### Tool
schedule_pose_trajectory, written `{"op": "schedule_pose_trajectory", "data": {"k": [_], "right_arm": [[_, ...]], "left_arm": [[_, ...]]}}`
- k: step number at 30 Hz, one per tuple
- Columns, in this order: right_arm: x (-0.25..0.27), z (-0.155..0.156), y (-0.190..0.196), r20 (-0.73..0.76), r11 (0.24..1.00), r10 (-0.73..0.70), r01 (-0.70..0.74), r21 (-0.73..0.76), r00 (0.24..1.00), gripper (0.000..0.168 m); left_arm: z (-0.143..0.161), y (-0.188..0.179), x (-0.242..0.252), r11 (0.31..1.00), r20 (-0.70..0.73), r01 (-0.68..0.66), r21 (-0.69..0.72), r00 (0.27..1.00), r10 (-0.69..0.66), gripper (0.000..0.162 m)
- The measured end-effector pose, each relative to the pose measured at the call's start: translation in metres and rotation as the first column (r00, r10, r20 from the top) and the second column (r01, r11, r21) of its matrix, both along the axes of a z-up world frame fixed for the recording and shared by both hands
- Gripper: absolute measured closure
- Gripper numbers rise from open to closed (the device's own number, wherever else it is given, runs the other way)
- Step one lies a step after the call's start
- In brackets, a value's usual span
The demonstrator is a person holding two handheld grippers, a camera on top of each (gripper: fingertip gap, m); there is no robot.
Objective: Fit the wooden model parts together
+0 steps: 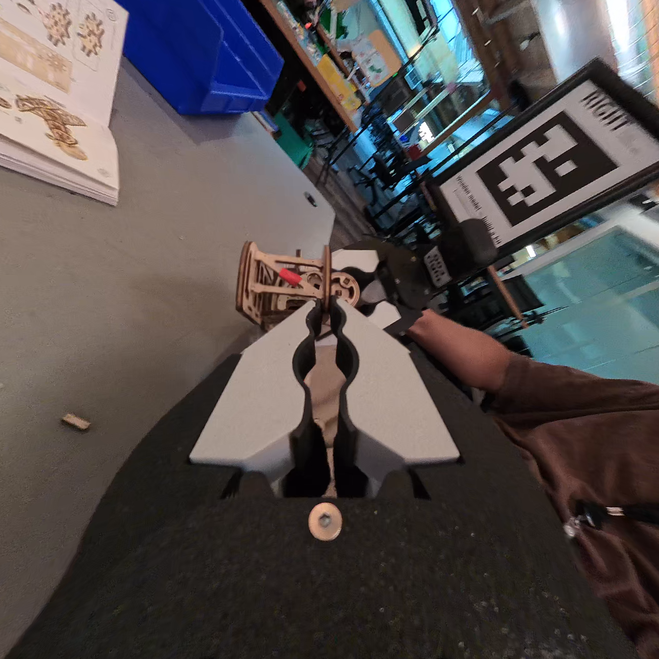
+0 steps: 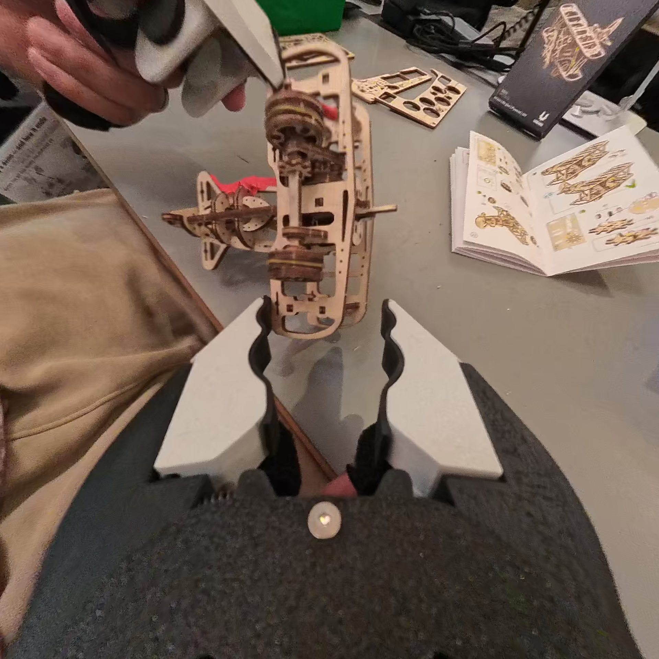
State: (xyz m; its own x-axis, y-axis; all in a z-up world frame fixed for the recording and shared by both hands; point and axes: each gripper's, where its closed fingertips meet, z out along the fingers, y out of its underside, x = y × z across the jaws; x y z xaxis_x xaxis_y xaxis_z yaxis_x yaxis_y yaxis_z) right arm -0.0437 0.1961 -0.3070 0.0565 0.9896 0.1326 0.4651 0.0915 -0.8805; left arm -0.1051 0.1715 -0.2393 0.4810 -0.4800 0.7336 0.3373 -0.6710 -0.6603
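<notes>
The left gripper point(image 1: 325, 307) is pinched tight on a thin wooden edge at the top of the wooden model point(image 2: 310, 199), holding it up on the grey table point(image 2: 499, 356). The right gripper point(image 2: 322, 313) waits wide and empty just below the model. I think it must grab next. The model is pale, full of holes and gears, with red bits point(image 2: 249, 185).

Left wrist cam sits behind its own gripper point(image 1: 325, 307), rolled hard sideways, so the table point(image 1: 160, 285) runs up the left and the room leans right. Right wrist cam looks down over its gripper point(image 2: 324, 313) from the table's near edge. Both close in; shared: wooden model point(image 1: 285, 285) point(image 2: 310, 199), instruction booklet point(image 1: 53, 107) point(image 2: 556, 203).
</notes>
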Motion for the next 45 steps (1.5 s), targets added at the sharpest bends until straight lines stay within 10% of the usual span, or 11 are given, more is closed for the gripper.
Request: {"op": "schedule_pose_trajectory", "data": {"k": [13,26,32,38,45], "right_arm": [[0.014,0.126,-0.041,-0.36,0.853,0.116,0.093,0.514,0.926,0.13],[0.012,0.116,-0.034,-0.326,0.867,0.098,0.08,0.491,0.94,0.13],[0.007,0.078,-0.017,-0.187,0.964,0.034,0.017,0.265,0.982,0.104],[0.011,0.047,0.002,-0.09,0.999,-0.038,0.04,0.023,0.995,0.101],[-0.045,0.028,0.027,0.02,0.987,-0.023,0.026,-0.156,1.0,0.102]], "left_arm": [[0.078,-0.047,0.004,0.944,0.281,0.101,0.315,0.94,-0.194,0.162],[0.072,-0.041,0.003,0.945,0.255,0.058,0.322,0.956,-0.146,0.162],[0.057,-0.029,0.004,0.938,-0.146,-0.018,0.347,0.987,0.073,0.162],[0.033,-0.024,-0.032,0.914,-0.687,-0.066,0.4,0.639,0.347,0.162],[0.01,-0.037,-0.091,0.895,-0.831,-0.188,0.404,0.335,0.445,0.162]]}}
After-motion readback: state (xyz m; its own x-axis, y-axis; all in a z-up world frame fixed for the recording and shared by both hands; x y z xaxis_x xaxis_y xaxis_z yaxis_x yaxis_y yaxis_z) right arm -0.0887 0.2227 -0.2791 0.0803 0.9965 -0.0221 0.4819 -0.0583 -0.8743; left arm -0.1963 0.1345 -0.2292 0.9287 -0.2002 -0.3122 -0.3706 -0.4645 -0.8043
